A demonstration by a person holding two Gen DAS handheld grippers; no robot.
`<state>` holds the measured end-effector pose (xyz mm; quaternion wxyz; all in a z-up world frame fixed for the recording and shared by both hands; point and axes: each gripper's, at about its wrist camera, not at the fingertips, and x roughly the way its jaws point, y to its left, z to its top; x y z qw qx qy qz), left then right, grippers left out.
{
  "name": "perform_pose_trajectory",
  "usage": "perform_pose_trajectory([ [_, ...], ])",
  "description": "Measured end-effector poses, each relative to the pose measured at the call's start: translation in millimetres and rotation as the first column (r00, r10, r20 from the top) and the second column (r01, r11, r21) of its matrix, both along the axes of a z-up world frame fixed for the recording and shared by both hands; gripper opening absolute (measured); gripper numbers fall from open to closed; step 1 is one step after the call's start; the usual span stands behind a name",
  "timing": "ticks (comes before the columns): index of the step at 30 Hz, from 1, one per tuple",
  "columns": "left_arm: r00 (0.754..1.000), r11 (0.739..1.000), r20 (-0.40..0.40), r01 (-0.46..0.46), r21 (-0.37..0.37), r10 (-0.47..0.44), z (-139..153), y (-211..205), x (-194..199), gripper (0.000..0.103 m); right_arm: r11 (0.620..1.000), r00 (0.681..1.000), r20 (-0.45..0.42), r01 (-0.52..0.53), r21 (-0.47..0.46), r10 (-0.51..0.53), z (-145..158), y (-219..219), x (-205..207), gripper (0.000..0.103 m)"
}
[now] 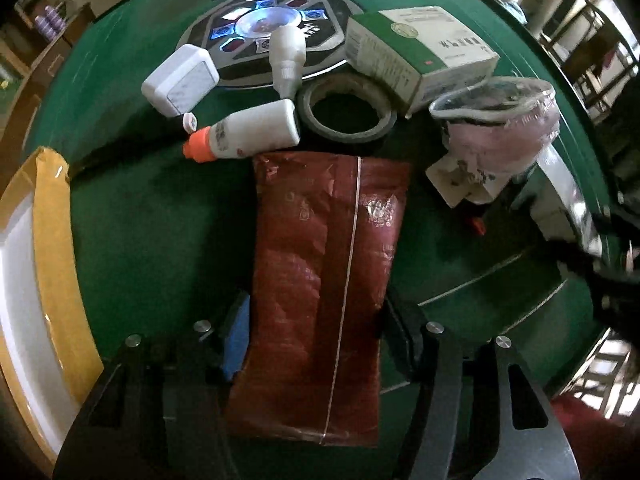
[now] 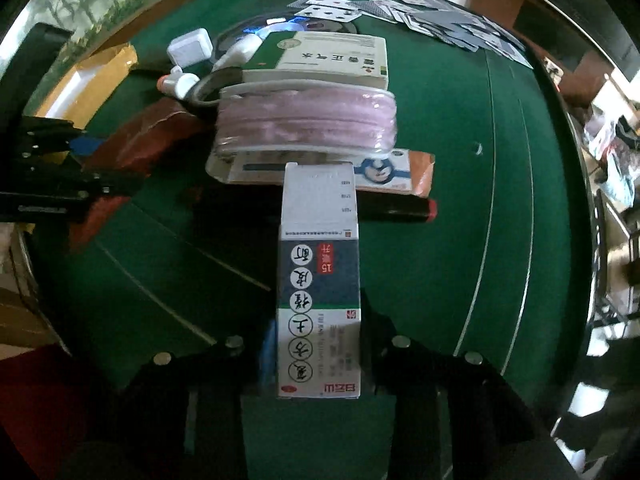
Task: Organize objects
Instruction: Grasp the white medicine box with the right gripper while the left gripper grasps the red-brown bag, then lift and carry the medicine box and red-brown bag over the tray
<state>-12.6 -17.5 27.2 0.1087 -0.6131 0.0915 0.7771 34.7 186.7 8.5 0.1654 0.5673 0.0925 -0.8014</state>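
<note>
Left gripper [image 1: 316, 344]: both fingers sit against the long edges of one dark red foil pouch [image 1: 324, 272], pinching it. The pouch's long axis runs straight away from the camera; its near end is cut off between the finger bases, and its far end lies just short of the tape roll. A blue pad [image 1: 237, 340] shows on the left finger only; the right pad is hidden behind the pouch.

Right gripper [image 2: 318, 344]: the fingers are closed on one tall white-and-grey medicine box [image 2: 318, 280]. The box's long axis points away from the camera, with its far end towards the pile. Contact on the left side is partly hidden in shadow.

Beyond, on the green felt table [image 1: 132, 208]:
- one black tape roll [image 1: 346, 114], lying flat;
- two white bottles, one with an orange cap [image 1: 244, 132] on its side, one plain [image 1: 287, 60];
- one white charger block [image 1: 180, 78];
- one green-and-white carton [image 1: 416, 50];
- one clear-wrapped pink bundle [image 2: 306, 122], resting on a flat packet whose print is too blurred to read.

At the far edge lie scattered playing cards [image 2: 440, 24], overlapping too much to count. A yellow-rimmed cardboard box [image 1: 48, 264] is cut off at the left border.
</note>
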Motion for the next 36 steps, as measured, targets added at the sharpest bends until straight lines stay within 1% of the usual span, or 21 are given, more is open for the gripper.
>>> perform_pose_trajectory([
  [2, 1.000, 1.000, -0.008, -0.006, 0.002, 0.006, 0, 1, 1, 0.057, 0.998, 0.999, 0.002, 0.034, -0.053, -0.034, 3, -1, 7, 0.033],
  [6, 0.999, 0.999, -0.016, -0.032, 0.027, 0.033, 1, -2, 2, 0.053, 0.991, 0.998, -0.003, 0.067, -0.112, -0.068, 11, -3, 18, 0.033],
  [13, 0.997, 0.992, -0.014, -0.077, 0.096, 0.079, 5, -10, 3, 0.045, 0.983, 0.994, -0.039, 0.098, -0.158, -0.106, 31, 0, 23, 0.033],
  [15, 0.996, 0.990, -0.015, -0.082, 0.118, 0.084, 7, -9, 1, 0.043, 0.981, 0.993, -0.042, 0.103, -0.165, -0.111, 34, 1, 23, 0.033],
  [18, 0.996, 0.988, -0.015, -0.084, 0.133, 0.087, 8, -5, 5, 0.042, 0.979, 0.992, -0.048, 0.103, -0.174, -0.113, 37, 1, 23, 0.033],
  [19, 0.996, 0.987, -0.017, -0.085, 0.136, 0.088, 10, -13, 7, 0.042, 0.979, 0.992, -0.052, 0.102, -0.175, -0.112, 38, 1, 24, 0.033],
  [22, 0.995, 0.986, -0.020, -0.089, 0.141, 0.093, 13, -16, 9, 0.042, 0.979, 0.991, -0.065, 0.102, -0.177, -0.115, 41, 0, 25, 0.033],
  [25, 0.995, 0.984, -0.023, -0.097, 0.152, 0.102, 12, -5, 14, 0.042, 0.976, 0.990, -0.073, 0.107, -0.188, -0.123, 44, 2, 26, 0.033],
  [27, 0.994, 0.983, -0.026, -0.099, 0.155, 0.104, 15, -15, 12, 0.042, 0.974, 0.989, -0.072, 0.112, -0.198, -0.129, 44, 3, 25, 0.033],
  [36, 0.992, 0.976, -0.033, -0.112, 0.185, 0.120, 26, -21, 11, 0.042, 0.968, 0.990, -0.065, 0.105, -0.227, -0.123, 44, -3, 23, 0.033],
])
